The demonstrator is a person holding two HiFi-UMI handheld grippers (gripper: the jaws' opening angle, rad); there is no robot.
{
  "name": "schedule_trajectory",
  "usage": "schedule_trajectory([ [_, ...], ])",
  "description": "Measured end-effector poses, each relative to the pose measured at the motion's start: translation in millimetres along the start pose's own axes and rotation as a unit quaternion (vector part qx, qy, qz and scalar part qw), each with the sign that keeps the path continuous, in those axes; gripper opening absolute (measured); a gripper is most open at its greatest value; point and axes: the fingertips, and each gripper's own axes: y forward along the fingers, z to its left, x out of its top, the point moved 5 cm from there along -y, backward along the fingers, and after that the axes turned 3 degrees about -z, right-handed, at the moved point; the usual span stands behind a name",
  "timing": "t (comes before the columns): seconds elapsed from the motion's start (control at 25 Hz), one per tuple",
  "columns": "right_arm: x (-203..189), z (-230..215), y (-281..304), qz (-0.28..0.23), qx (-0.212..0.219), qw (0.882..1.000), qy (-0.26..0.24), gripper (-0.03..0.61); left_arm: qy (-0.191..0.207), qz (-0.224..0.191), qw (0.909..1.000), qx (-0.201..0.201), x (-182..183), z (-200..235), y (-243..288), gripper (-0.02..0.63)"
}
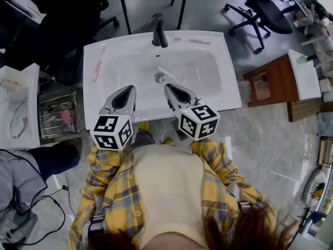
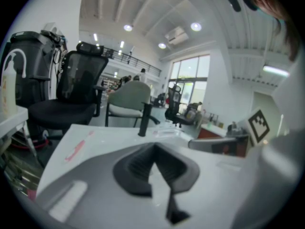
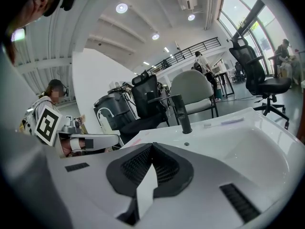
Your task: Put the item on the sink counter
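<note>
A white sink (image 1: 109, 53) with a black faucet (image 1: 159, 30) stands before me. On its left counter lies a pink toothbrush (image 1: 97, 69), also in the left gripper view as a pink toothbrush (image 2: 76, 149). A pale, slim item (image 1: 169, 75) lies in the basin by the drain. Another thin item (image 1: 192, 40) rests on the back counter right of the faucet (image 3: 180, 113). My left gripper (image 1: 130, 89) and right gripper (image 1: 167, 87) hover over the sink's front rim, both shut with nothing held. In their own views, the left gripper (image 2: 153, 148) and the right gripper (image 3: 152, 148) have their jaws meeting at the tip.
A wire rack (image 1: 57, 113) and a white side counter (image 1: 18, 108) stand left of the sink. A wooden side table (image 1: 270, 82) is at the right. Office chairs (image 1: 260, 12) stand behind the sink. Cables lie on the floor at bottom left.
</note>
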Motion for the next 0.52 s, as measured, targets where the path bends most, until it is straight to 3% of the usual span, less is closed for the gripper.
schedule_trajectory([
  [0.52,0.9,-1.4,8.0,-0.001,0.0,1.0,-0.003,0.012,0.004,0.004,1.0,-0.001,-1.6,5.1,-1.2,0.008],
])
